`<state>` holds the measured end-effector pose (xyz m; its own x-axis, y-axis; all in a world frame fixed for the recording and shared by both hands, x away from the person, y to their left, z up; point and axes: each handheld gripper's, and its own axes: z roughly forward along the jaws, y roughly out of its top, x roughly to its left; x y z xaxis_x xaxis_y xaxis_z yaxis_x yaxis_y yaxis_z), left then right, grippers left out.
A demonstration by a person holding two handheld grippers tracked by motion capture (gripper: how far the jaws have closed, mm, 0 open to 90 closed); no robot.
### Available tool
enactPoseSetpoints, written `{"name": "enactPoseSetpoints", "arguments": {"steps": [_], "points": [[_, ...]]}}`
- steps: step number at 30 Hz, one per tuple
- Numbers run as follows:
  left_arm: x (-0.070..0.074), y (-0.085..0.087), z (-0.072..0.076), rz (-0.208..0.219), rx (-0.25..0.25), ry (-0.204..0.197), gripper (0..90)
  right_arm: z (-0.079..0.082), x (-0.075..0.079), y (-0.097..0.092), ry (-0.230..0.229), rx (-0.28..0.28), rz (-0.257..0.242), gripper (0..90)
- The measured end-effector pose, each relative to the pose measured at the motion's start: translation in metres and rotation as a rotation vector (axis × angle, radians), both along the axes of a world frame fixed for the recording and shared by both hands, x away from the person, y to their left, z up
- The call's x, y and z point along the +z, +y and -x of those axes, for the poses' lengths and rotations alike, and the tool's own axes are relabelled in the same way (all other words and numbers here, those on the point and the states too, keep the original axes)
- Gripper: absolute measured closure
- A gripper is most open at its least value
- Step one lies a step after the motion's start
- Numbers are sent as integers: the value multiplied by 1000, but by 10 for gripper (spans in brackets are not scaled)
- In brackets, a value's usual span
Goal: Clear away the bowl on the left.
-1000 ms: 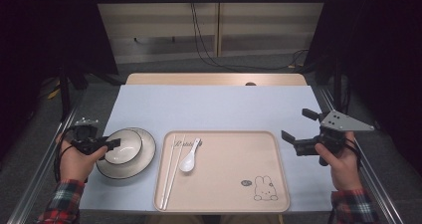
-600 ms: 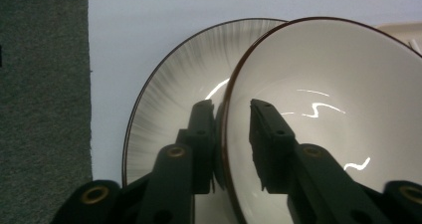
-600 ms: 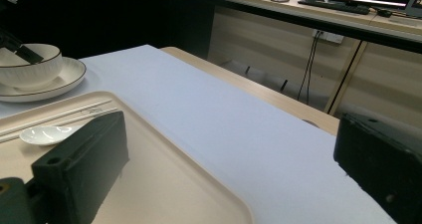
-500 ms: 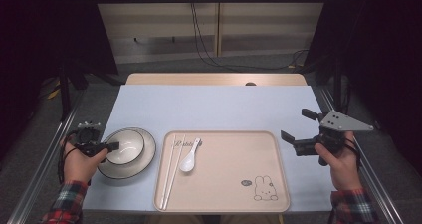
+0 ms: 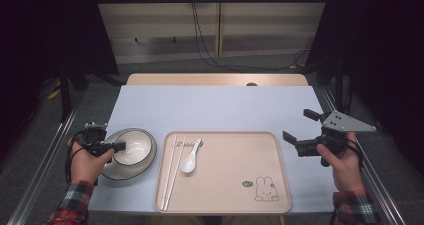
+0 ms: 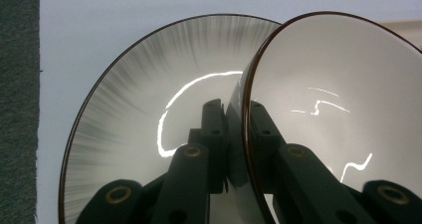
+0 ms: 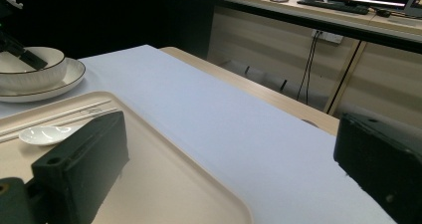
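1. Gripping the near rim of the bowl [image 5: 131, 149] with my left tool [image 6: 238, 134], I have just been closing its jaws: one pad sits outside the wall, the other inside, and they pinch the rim between them. The bowl stands on a plate [image 5: 146, 161] at the left end of the counter [image 5: 215, 107], just left of the tray [image 5: 280, 185].

2. I judge the step in hand to be the taking of the bowl. The next move calls for a straight lift off the plate, keeping the bowl level so the thin, glossy rim does not slip out of a one-sided pinch.

3. Carrying it rightward means clearing the tray's raised edge. The chopsticks [image 5: 172, 172] lie along the tray's left side with the white spoon [image 5: 190, 160] just beside them, so the open ground is the tray's middle and right, near the printed rabbit [image 5: 263, 189].

4. My right tool [image 5: 300, 130] hovers past the tray's right edge, jaws wide apart and holding nothing, well away from the bowl's path.
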<state>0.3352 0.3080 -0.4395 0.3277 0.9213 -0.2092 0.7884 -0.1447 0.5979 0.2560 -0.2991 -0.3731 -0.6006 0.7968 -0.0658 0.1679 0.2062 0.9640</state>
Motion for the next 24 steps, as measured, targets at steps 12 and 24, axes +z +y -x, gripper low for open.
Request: {"name": "enactPoseSetpoints", "arguments": {"steps": [12,24], "points": [[4,-1,3,47,32,-29,828,0,0,0,1,-4,-1,4],[9,-1,5,52,38,-40,828,0,0,0,1,-7,-3,4]]}}
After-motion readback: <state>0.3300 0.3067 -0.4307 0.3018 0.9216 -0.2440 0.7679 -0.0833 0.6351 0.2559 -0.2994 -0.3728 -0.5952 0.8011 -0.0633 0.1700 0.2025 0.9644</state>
